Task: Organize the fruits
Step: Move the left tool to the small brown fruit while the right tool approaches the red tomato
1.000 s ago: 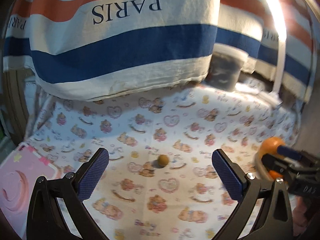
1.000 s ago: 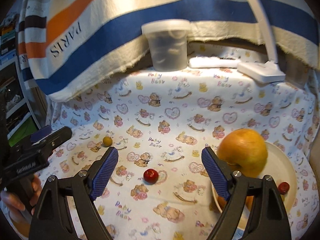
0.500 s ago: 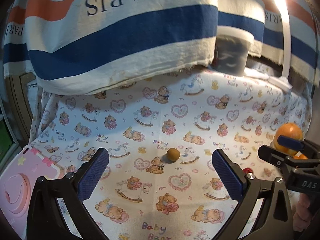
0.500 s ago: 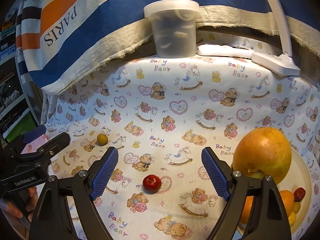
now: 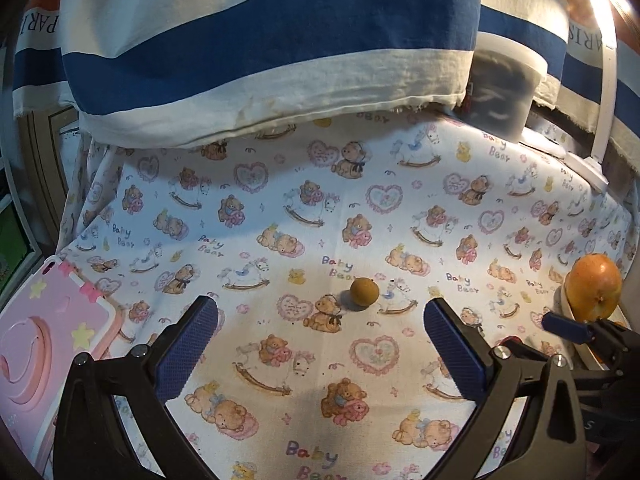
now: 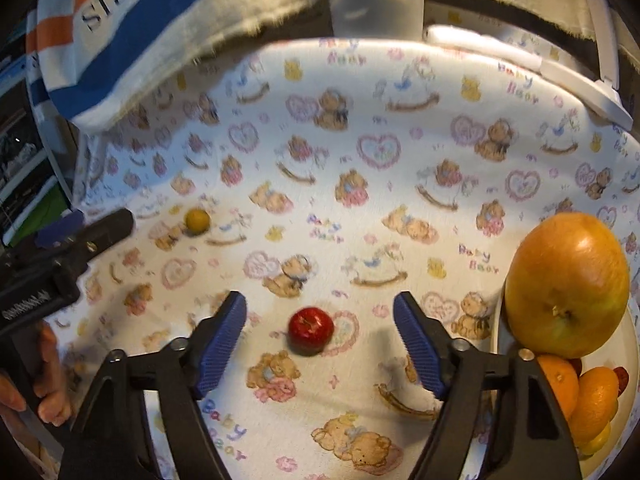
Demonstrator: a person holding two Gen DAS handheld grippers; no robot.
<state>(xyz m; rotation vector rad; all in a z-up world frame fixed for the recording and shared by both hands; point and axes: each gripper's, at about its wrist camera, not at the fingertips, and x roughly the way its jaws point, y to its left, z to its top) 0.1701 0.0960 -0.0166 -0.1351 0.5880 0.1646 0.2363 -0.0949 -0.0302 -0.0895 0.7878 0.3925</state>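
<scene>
A small brown round fruit [image 5: 364, 291] lies on the bear-print cloth, just ahead of my open left gripper [image 5: 320, 340]; it also shows in the right wrist view [image 6: 197, 221]. A small red fruit [image 6: 311, 326] lies between the open jaws of my right gripper [image 6: 320, 340], which is low over the cloth. A white plate [image 6: 498, 332] at the right holds a large orange-yellow fruit [image 6: 566, 284] and several smaller orange ones [image 6: 592, 400]. The large fruit also shows in the left wrist view [image 5: 594, 286].
A striped "PARIS" cloth [image 5: 260, 40] hangs over the back. A lidded plastic tub [image 5: 502, 88] and a white lamp base [image 6: 576, 80] stand at the back right. A pink case [image 5: 44, 344] lies at the left edge.
Both grippers have moved forward and lower. The red fruit now sits between the right jaws; the brown fruit is closer to the left gripper.
</scene>
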